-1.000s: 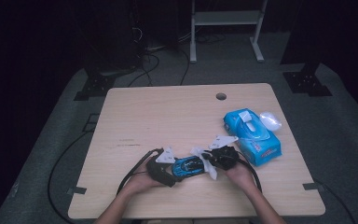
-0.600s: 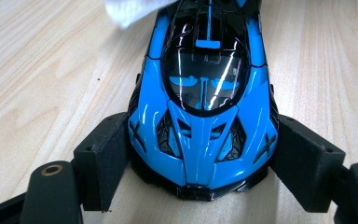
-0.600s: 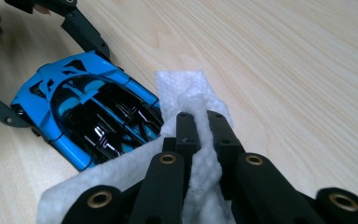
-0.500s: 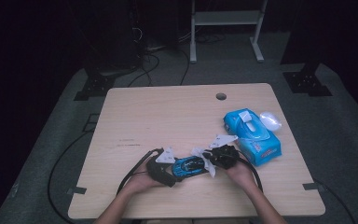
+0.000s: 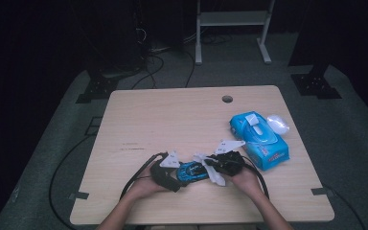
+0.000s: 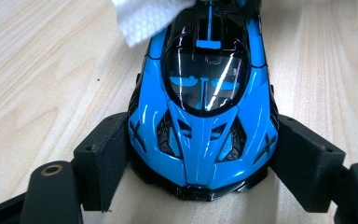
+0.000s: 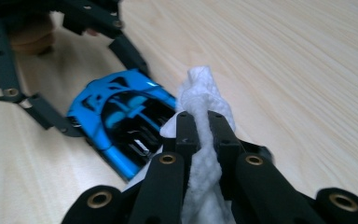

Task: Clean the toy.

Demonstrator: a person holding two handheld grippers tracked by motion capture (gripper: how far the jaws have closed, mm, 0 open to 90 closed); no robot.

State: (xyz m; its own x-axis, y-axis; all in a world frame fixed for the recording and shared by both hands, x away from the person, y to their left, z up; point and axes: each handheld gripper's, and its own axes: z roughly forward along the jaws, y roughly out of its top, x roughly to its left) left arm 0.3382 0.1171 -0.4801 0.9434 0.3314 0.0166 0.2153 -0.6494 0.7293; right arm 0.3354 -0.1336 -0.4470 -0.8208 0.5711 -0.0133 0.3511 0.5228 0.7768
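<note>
It looked like a dim lab: a lone wooden counter [image 5: 172, 120], floor cables [image 5: 160, 62], and black equipment stands [image 5: 316, 84].

Wooden table [image 5: 172, 120] with blue toy car [image 5: 192, 171], wipes pack [image 5: 261, 139].

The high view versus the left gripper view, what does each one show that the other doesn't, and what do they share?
The high view alone takes in the blue wipes pack, the crumpled white wad beside it, the hole in the table and both hands. The left gripper view alone shows the left gripper with its fingers pressed on the car's flanks. Both share the blue toy car, the white wipe at its far end and the wooden tabletop.
</note>
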